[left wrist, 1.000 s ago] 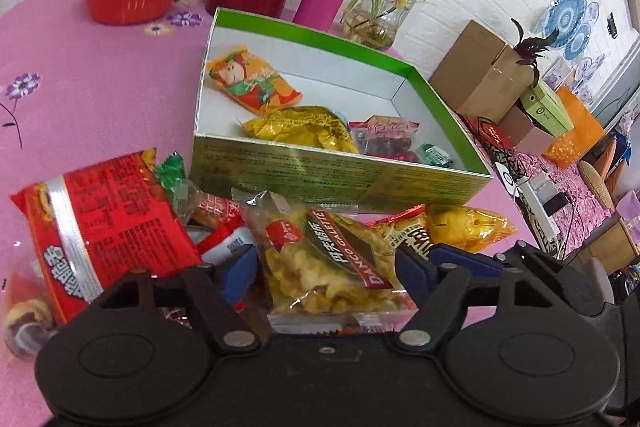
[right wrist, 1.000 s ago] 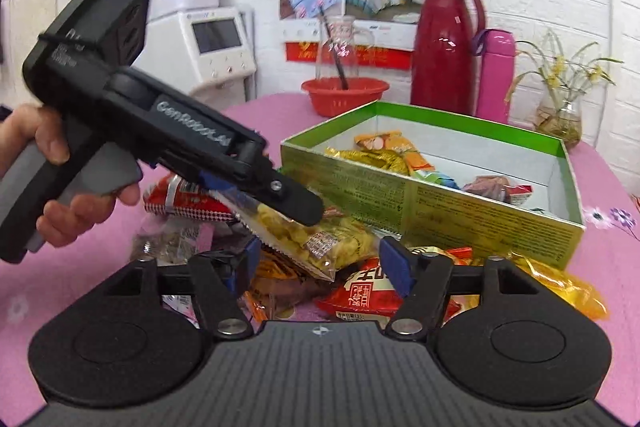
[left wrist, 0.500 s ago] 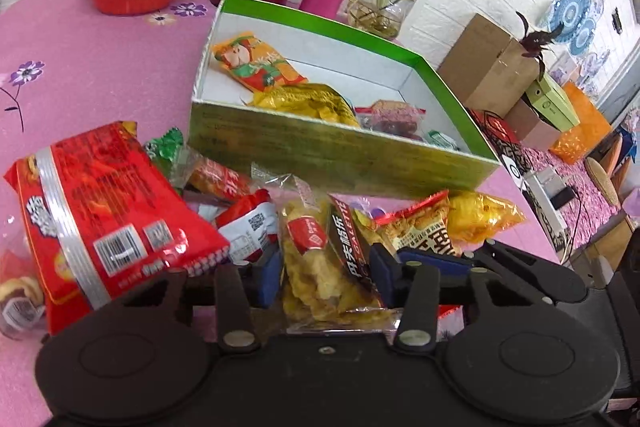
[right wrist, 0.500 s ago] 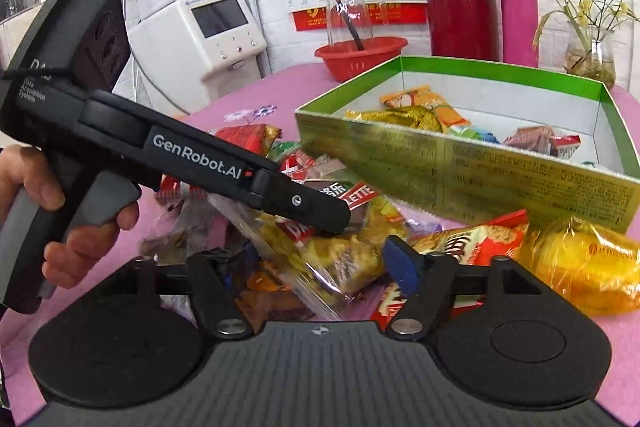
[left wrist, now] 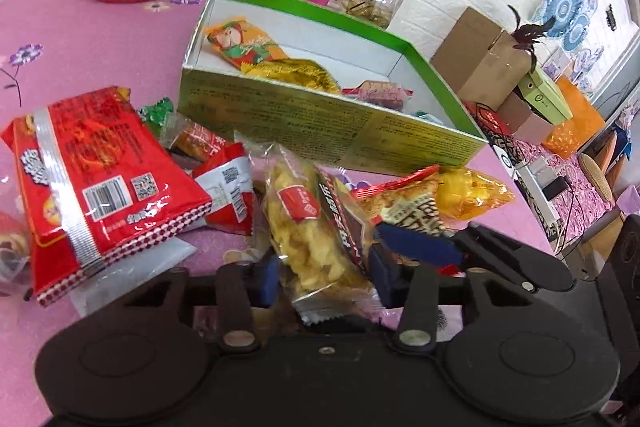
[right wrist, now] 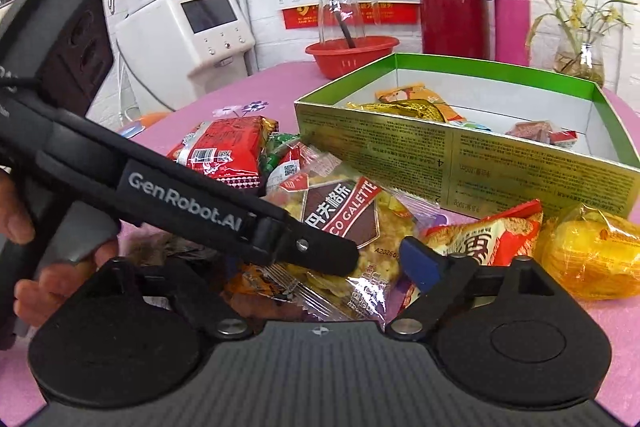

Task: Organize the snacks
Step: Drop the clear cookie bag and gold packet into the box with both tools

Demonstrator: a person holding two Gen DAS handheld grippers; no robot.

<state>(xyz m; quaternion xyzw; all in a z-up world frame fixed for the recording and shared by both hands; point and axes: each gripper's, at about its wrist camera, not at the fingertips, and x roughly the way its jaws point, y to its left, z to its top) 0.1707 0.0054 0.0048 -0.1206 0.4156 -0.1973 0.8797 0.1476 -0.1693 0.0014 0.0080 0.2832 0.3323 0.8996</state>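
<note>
The left gripper pinches the near end of a clear bag of chips, its 2 blue pads pressed against the bag's sides; the bag's bottom seal is partly hidden behind the gripper body. From the right wrist, the same bag shows its brown label, but the left gripper's black finger crosses over it and covers the grip itself. The right gripper stands spread: only its right blue pad is plain, the left one lost behind the other tool. A hand on the left handle is cut off at the frame edge.

The bag lies on the pink table, just in front of the near wall of the green box, among a loose pile: a big red packet to its left, a red-and-white packet and a yellow packet to its right (the yellow one nearly touches the box). Several snacks lie inside the box; those nearest its front wall are half hidden.
</note>
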